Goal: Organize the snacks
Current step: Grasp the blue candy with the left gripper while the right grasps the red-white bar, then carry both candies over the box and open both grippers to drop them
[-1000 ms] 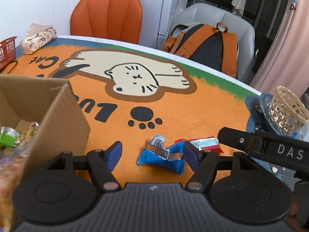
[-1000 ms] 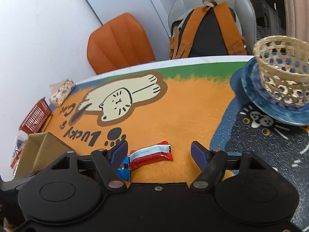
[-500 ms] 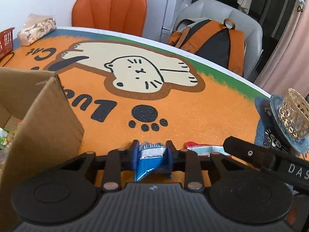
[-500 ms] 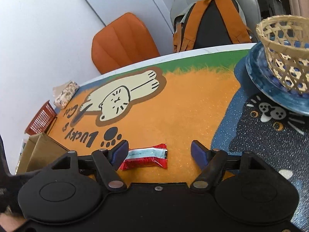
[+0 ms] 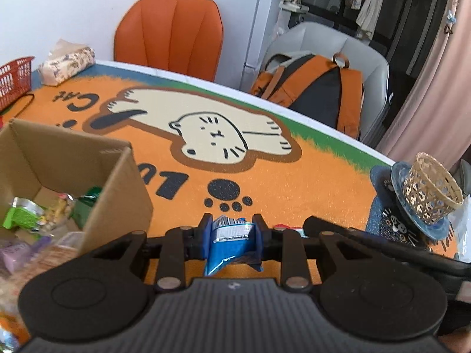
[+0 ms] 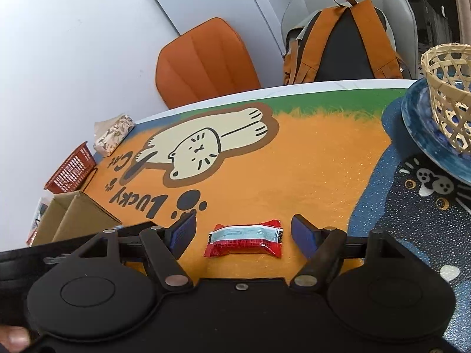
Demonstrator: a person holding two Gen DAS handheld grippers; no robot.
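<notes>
Setting: two handheld grippers work over an orange cat mat (image 5: 294, 182) on a table, seen from a camera on each gripper.
Left gripper (image 5: 232, 236): its jaws have just been closing, and its blue pads now pinch a blue packet (image 5: 231, 245) by its crimped silver top; the rest of the packet hangs below the pads.
Right gripper (image 6: 243, 234): jaws spread wide, with a red bar (image 6: 244, 239) lying flat on the mat between them; neither pad touches it.
Box (image 5: 73, 170): an open cardboard box stands on the mat to the left of the left gripper, with several snacks already inside.
Handling, blue packet: it looks light, soft and crinkly; the foil may slip, so a grip across the sealed end seems safest.
Handling, red bar: small, light and probably firmer inside a slick wrapper; pinching across its short width at the middle should hold it.
Likely step: the blue packet seems bound for the box.
Other things: a woven basket (image 6: 447, 94) sits on a blue plate (image 6: 418, 129) at the right, well apart from both snacks.
</notes>
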